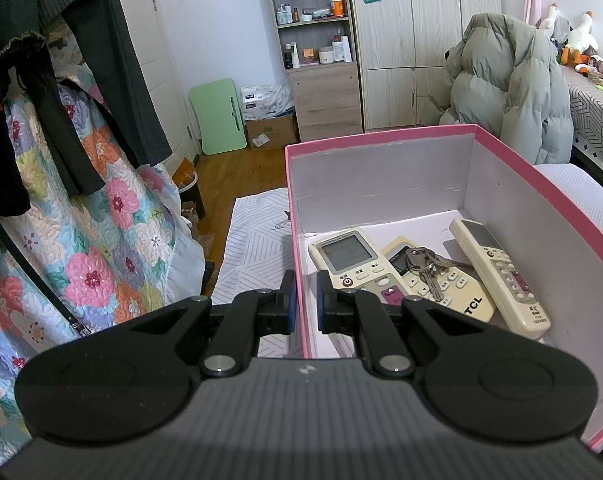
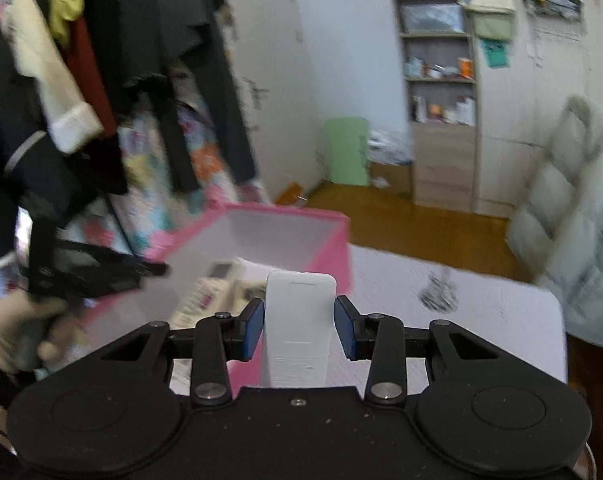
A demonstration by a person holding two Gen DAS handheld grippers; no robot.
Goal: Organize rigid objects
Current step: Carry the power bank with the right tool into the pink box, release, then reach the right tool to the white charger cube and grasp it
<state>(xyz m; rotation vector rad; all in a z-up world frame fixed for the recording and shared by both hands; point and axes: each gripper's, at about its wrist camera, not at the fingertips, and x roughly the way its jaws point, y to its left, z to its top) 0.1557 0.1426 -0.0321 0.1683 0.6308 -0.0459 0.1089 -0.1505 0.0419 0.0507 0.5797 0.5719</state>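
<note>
A pink box [image 1: 381, 136] with white inside stands on the bed. Three cream remotes lie in it: one with a big screen [image 1: 349, 260], a TCL one [image 1: 441, 284] and a slim one [image 1: 497, 272]. A bunch of keys [image 1: 423, 264] rests on the TCL remote. My left gripper [image 1: 306, 296] is shut on the box's left wall, one pad on each side. My right gripper [image 2: 299, 328] is shut on a flat white remote [image 2: 299, 304], back side up, above the near edge of the box [image 2: 285, 212]. The right wrist view is blurred.
Hanging dark clothes [image 1: 81, 60] and a floral quilt [image 1: 101, 240] crowd the left. A grey-green puffer jacket [image 1: 509, 88] sits behind the box. A small dark blurred thing [image 2: 437, 292] lies on the white bed cover [image 2: 481, 332]. A gloved hand [image 2: 13, 332] holds the left gripper.
</note>
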